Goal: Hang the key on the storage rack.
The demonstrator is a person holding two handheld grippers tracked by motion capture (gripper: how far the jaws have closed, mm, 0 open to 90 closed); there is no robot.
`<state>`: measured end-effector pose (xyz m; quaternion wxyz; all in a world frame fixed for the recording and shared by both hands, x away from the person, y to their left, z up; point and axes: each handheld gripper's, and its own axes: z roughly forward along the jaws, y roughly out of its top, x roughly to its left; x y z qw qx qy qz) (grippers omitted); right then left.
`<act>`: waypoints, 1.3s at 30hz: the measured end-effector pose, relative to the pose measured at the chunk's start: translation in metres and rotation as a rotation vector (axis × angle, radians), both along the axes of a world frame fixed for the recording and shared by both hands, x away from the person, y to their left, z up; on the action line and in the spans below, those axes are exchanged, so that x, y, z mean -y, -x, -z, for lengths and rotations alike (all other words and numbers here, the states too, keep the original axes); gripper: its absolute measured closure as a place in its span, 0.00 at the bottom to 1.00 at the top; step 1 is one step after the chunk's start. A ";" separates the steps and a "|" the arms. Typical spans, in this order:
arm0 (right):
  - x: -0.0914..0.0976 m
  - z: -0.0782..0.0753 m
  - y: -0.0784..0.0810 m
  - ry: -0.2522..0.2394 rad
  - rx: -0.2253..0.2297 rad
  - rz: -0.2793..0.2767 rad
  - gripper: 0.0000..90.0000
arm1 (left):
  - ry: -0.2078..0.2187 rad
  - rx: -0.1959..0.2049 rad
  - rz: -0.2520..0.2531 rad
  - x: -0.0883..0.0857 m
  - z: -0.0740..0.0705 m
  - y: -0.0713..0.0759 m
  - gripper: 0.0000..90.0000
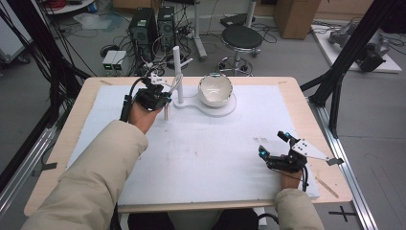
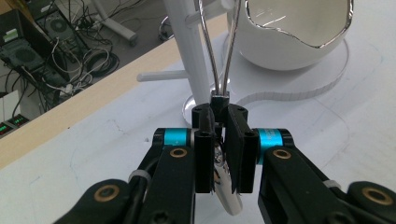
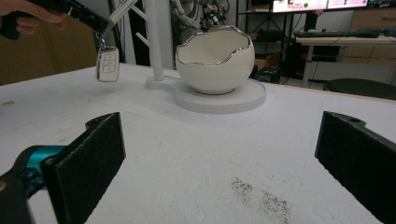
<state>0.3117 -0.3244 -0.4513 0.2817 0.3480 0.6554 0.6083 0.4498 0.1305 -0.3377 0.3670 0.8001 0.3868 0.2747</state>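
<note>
The right gripper (image 1: pixel 274 145) is rested on the white-covered desk (image 1: pixel 201 158), jaws spread wide apart. Farther off, a silver car key fob (image 3: pixel 107 64) (dangling on its wire ring) is clamped by the left gripper (image 2: pixel 220 122) beside the white peg stand (image 1: pixel 178 72) and eggshell-shaped white bowl (image 1: pixel 215 89).

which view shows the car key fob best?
Right gripper view: the key fob hangs side-on, buttons visible, from the left tongs above the white mat. The left gripper view gives a shiny sliver of it between its own closed jaws. In the high view it is a thin strip under the hand.
</note>
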 end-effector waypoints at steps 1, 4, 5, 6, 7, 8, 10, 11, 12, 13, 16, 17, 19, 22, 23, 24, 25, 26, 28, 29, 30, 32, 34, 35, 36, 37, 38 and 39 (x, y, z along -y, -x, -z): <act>0.000 0.000 0.000 0.000 0.000 0.000 0.01 | -0.003 -0.005 -0.004 0.000 0.001 -0.001 0.91; 0.000 0.000 0.000 -0.001 -0.001 0.000 0.01 | -0.009 -0.014 -0.009 0.001 0.004 -0.004 0.91; 0.000 0.000 0.000 -0.002 -0.002 0.000 0.01 | -0.006 -0.016 -0.010 0.001 0.005 -0.005 0.91; 0.000 0.000 0.000 0.000 0.001 0.000 0.01 | -0.012 -0.019 -0.011 0.001 0.006 -0.005 0.91; 0.000 0.000 0.000 0.000 0.002 0.000 0.01 | -0.012 -0.020 -0.016 0.001 0.007 -0.006 0.91; 0.000 0.000 0.000 -0.001 -0.002 0.000 0.01 | -0.013 -0.020 -0.017 0.001 0.008 -0.007 0.91; 0.000 0.000 0.000 -0.001 0.000 -0.001 0.01 | -0.016 -0.024 -0.018 0.001 0.009 -0.008 0.91; 0.000 0.000 0.000 -0.001 0.000 -0.001 0.01 | -0.019 -0.028 -0.021 0.000 0.009 -0.009 0.91; 0.000 0.000 0.000 0.000 0.000 0.000 0.01 | -0.019 -0.029 -0.022 0.000 0.010 -0.009 0.91; 0.000 0.000 0.000 0.000 0.002 -0.001 0.01 | -0.016 -0.032 -0.022 0.000 0.011 -0.010 0.91; 0.000 0.000 0.000 0.001 0.001 -0.002 0.01 | -0.017 -0.042 -0.025 0.000 0.012 -0.011 0.91; 0.000 0.000 0.000 0.001 0.003 -0.001 0.01 | -0.016 -0.043 -0.026 0.000 0.013 -0.011 0.91; 0.000 0.000 0.000 -0.001 -0.001 0.000 0.01 | -0.017 -0.046 -0.025 -0.001 0.014 -0.013 0.91; 0.000 0.000 0.000 0.000 0.000 -0.001 0.01 | -0.017 -0.056 -0.026 -0.002 0.017 -0.015 0.91; 0.000 0.000 0.000 0.001 0.000 -0.001 0.01 | -0.016 -0.057 -0.023 -0.002 0.018 -0.016 0.91; 0.000 0.000 0.000 0.001 0.000 -0.001 0.01 | -0.012 -0.056 -0.021 -0.002 0.019 -0.016 0.91; 0.000 0.000 0.000 -0.002 -0.001 0.000 0.01 | -0.008 -0.056 -0.022 -0.002 0.019 -0.017 0.91; 0.000 0.000 0.000 -0.002 -0.001 0.000 0.01 | -0.005 -0.058 -0.019 -0.002 0.020 -0.017 0.91; 0.000 0.000 0.000 0.000 0.000 0.000 0.01 | -0.006 -0.056 -0.008 -0.003 0.021 -0.018 0.91; 0.000 0.000 0.000 0.000 0.000 0.000 0.01 | -0.003 -0.054 0.000 -0.003 0.021 -0.018 0.91; 0.000 0.000 0.000 0.001 0.001 0.001 0.01 | 0.009 -0.061 0.017 -0.005 0.022 -0.019 0.90; 0.000 0.000 0.000 0.000 0.000 0.000 0.01 | 0.020 -0.054 0.027 -0.007 0.022 -0.019 0.88; 0.000 0.000 0.000 0.001 0.001 0.001 0.01 | 0.035 -0.028 0.048 -0.010 0.020 -0.019 0.75; 0.000 0.000 0.000 0.003 0.003 0.001 0.01 | 0.048 -0.024 0.055 -0.013 0.018 -0.018 0.72; 0.000 0.000 0.000 0.006 0.005 0.000 0.01 | 0.074 -0.019 0.071 -0.015 0.016 -0.017 0.69; 0.000 0.000 0.000 0.007 0.005 0.001 0.01 | 0.094 -0.018 0.091 -0.018 0.014 -0.016 0.64; 0.000 0.000 0.000 0.007 0.007 0.001 0.01 | 0.107 -0.022 0.098 -0.022 0.011 -0.014 0.60; 0.000 0.000 0.000 0.003 0.003 0.002 0.01 | 0.123 -0.019 0.101 -0.024 0.009 -0.011 0.56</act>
